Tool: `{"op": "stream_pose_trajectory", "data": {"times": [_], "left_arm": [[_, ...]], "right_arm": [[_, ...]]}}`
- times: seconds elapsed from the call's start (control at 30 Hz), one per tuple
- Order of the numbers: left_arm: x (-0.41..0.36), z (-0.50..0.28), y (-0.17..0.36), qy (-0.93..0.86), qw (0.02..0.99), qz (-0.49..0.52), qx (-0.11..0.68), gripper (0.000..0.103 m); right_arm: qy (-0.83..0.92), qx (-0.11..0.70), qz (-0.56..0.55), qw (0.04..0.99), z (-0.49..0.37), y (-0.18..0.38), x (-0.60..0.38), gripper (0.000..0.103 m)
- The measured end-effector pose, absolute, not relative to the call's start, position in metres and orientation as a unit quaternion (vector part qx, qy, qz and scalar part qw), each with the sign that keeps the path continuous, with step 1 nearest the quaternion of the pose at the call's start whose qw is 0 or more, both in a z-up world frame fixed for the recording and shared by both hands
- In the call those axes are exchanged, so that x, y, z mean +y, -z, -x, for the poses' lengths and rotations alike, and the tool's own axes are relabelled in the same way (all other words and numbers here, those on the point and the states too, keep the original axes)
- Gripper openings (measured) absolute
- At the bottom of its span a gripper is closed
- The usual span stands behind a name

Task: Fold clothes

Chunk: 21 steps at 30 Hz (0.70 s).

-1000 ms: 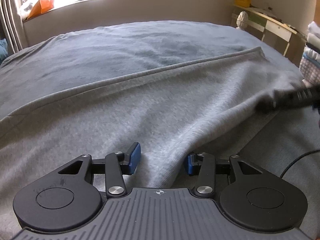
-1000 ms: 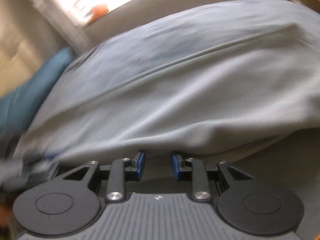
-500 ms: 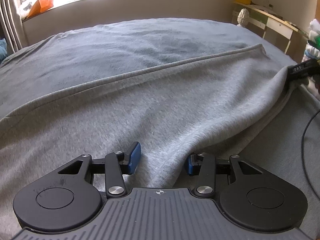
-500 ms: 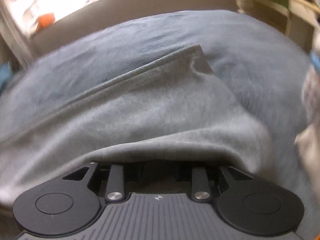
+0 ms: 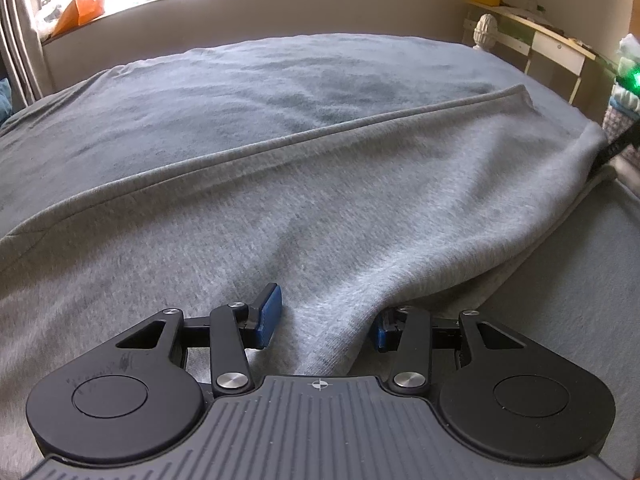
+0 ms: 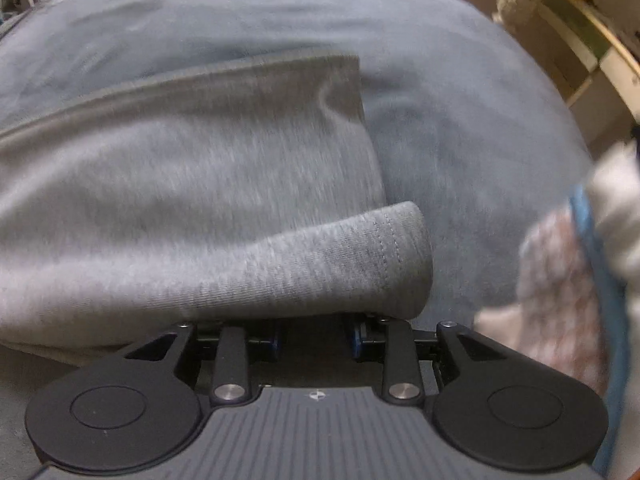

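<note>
Covering the scene, largest first: a wide blue-grey fleece bed cover [image 5: 248, 96] fills both views, with a long light-grey knitted garment [image 5: 320, 208] spread across it.
Garment: it lies on the cover, its far folded edge running as a straight ridge from low left to the far right corner; the near part bunches up into both tools.
Stack at right: a pile of pale folded laundry with a blue band [image 6: 580, 264] sits just beside the garment's hemmed end.
Furniture: a cream side table with a drawer [image 5: 552, 48] stands off the bed's far right.
Left gripper [image 5: 324, 320]: the blue pads stand partly apart with a thick fold of the garment filling the gap; the right pad is half buried in cloth, and I judge the fold is pinched.
Right gripper [image 6: 314, 340]: its jaws are opening; the rolled hem of the garment drapes over the tips, the gap between the pads looks dark and bare, so I judge the cloth is let go.
Risk: the hem may slump back off its fold once freed, because it is rolled rather than flat.
Risk: one-sided pull from the left grip could drag the straight far edge askew.
Risk: drawing the right tool away could snag the hem, or nudge the stack close by.
Open room: plenty of bare cover beyond the far edge; little on the right.
</note>
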<state>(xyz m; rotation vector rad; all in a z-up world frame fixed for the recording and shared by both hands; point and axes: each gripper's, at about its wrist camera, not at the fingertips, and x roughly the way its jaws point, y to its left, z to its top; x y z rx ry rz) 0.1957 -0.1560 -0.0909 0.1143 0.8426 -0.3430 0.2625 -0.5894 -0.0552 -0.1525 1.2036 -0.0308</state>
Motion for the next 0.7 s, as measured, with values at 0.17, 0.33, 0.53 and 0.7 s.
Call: {"op": "stream_pose_trajectory", "data": {"times": [0.17,0.33,0.53,0.7], "left_arm": [[-0.155,-0.193,0.09,0.167,0.895,-0.057,0.409,0.044],[-0.155,-0.192,0.088,0.164,0.896,-0.057,0.409,0.044],[-0.149,-0.188,0.084,0.153,0.898,-0.06,0.408,0.044],[-0.145,-0.183,0.08,0.146,0.9,-0.066,0.405,0.045]], "right_arm": [[0.099,0.551,-0.053,0.827,-0.233,0.046,-0.631,0.036],[0.13,0.482,-0.169,0.85,-0.193,0.037,-0.652,0.036],[0.164,0.457,-0.18,0.855,-0.169,0.031,-0.634,0.036],[0.153,0.423,-0.096,0.888,-0.165,0.017,-0.594,0.036]]}}
